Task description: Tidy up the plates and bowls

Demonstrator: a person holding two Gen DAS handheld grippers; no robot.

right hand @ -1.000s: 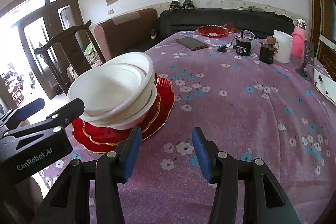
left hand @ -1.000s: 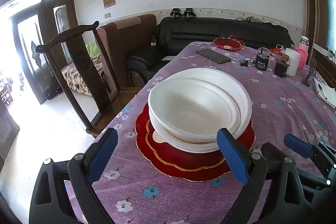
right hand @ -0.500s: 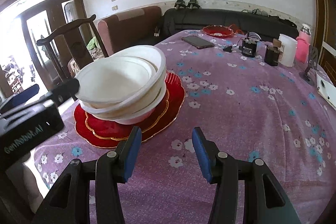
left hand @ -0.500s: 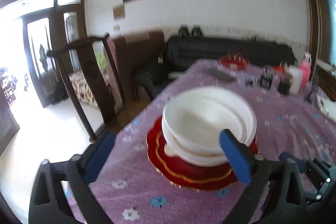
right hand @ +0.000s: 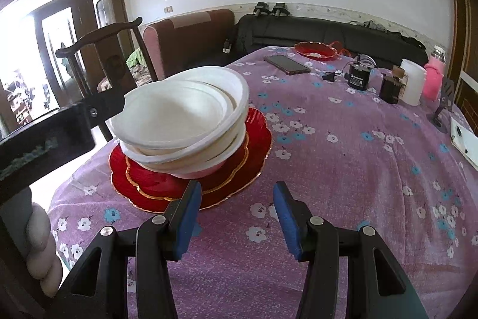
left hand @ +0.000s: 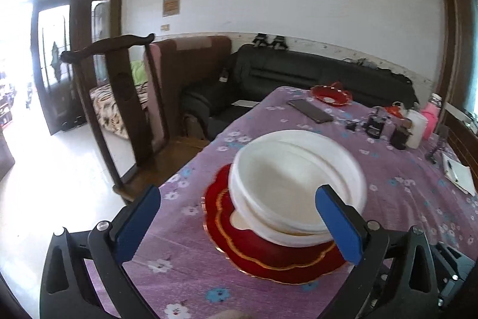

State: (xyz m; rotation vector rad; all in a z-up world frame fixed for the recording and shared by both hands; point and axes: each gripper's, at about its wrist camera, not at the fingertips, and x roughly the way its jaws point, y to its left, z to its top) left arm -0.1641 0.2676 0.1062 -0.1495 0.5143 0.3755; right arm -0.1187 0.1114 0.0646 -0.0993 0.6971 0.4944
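Observation:
A stack of white bowls (left hand: 295,184) sits on red plates with wavy gold rims (left hand: 263,253) near the table's front left corner. My left gripper (left hand: 237,199) is open wide just in front of the stack, its blue pads apart from the bowls and holding nothing. In the right wrist view the same bowls (right hand: 185,115) and red plates (right hand: 251,157) lie to the left. My right gripper (right hand: 237,193) hovers over the cloth beside the plates, half open and empty. The left gripper's black housing (right hand: 44,145) shows at the left edge.
The purple flowered tablecloth (right hand: 343,169) covers the table. At the far end are a small red dish (right hand: 315,50), a phone (right hand: 286,64), black devices (right hand: 358,76), a white jar (right hand: 413,85) and a pink bottle (right hand: 433,79). A notebook (right hand: 466,144) lies right; a wooden chair (left hand: 119,109) stands left.
My left gripper drew back a little from the bowl stack, tilted up and spread its jaws slightly wider. The right gripper hardly moved and kept its opening. The bowls and plates stayed put.

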